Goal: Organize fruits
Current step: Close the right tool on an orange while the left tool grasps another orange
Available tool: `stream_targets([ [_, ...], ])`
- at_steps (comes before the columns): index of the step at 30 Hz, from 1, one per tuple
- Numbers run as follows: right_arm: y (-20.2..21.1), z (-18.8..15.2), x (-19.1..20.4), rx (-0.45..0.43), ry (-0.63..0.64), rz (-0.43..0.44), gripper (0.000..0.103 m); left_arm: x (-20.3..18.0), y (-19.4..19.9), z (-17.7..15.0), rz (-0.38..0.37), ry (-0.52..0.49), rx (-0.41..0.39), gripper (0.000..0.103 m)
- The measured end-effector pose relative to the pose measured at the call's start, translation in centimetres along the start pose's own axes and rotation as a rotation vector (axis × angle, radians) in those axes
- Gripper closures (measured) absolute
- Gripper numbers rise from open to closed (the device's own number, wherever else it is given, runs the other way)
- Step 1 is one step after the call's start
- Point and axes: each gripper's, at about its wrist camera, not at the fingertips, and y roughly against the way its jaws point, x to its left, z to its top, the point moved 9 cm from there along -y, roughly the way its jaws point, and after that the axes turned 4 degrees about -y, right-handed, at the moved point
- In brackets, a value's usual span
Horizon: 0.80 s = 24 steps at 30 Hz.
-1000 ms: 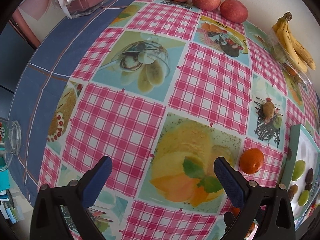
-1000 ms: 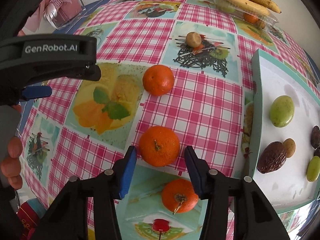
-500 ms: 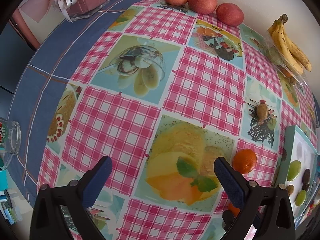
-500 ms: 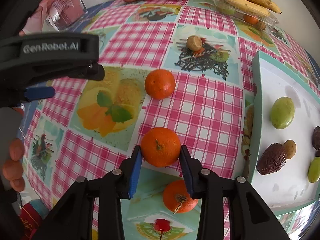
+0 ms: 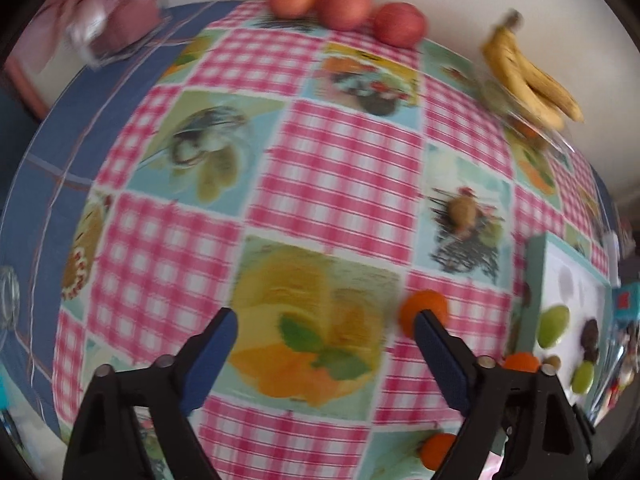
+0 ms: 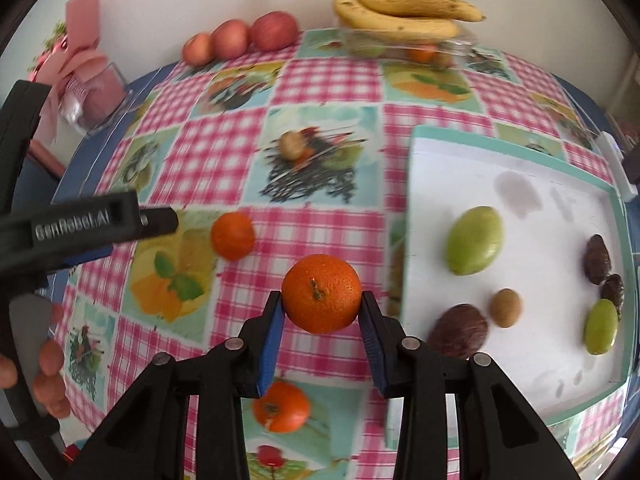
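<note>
My right gripper [image 6: 322, 312] is shut on a tangerine [image 6: 321, 293] and holds it above the checked tablecloth, just left of the white tray [image 6: 520, 264]. A second tangerine [image 6: 233, 235] lies on the cloth to the left, and a third tangerine [image 6: 281, 407] lies below the jaws. In the left wrist view my left gripper [image 5: 324, 344] stands open over the printed orange picture, its right finger in front of a tangerine [image 5: 424, 308]. The tray [image 5: 576, 280] sits at the right with green and dark fruits in it.
Three apples [image 6: 240, 38] line the far edge by the wall. Bananas [image 6: 404, 12] rest on a clear plastic box [image 6: 408, 48] with small fruits inside. A small brown fruit [image 6: 293, 145] lies mid-table. A glass vase with pink wrapping [image 6: 92, 88] stands far left.
My right gripper has shut on the middle tangerine and lifted it off the cloth, swinging toward the tray. The left gripper has shifted right, still open.
</note>
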Motion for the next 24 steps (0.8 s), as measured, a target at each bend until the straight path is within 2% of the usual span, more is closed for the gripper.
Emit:
stream_targets([
  [4,0.7,0.7,-1.3,-0.023,-0.036,0.009,0.064,-2.6,-0.3,-0.3,-0.074,-0.031,0.012,0.026],
  [6,1.0,0.9,-1.8,-0.036,-0.048,0.007,0.064,-3.6,-0.5,-0.5,-0.084,-0.041,0.016,0.037],
  [10,1.7,1.3,-2.6,-0.052,-0.063,0.009,0.064,-4.7,-0.9,-0.6,-0.115,-0.040,0.018,0.051],
  [16,2.1,1.5,-3.4,-0.064,-0.075,0.011,0.064,-5.6,-1.2,-0.7,-0.124,-0.039,0.012,0.058],
  [24,2.5,1.6,-3.9,-0.074,-0.082,0.016,0.064,-6.1,-2.0,-0.7,-0.122,-0.037,0.017,0.061],
])
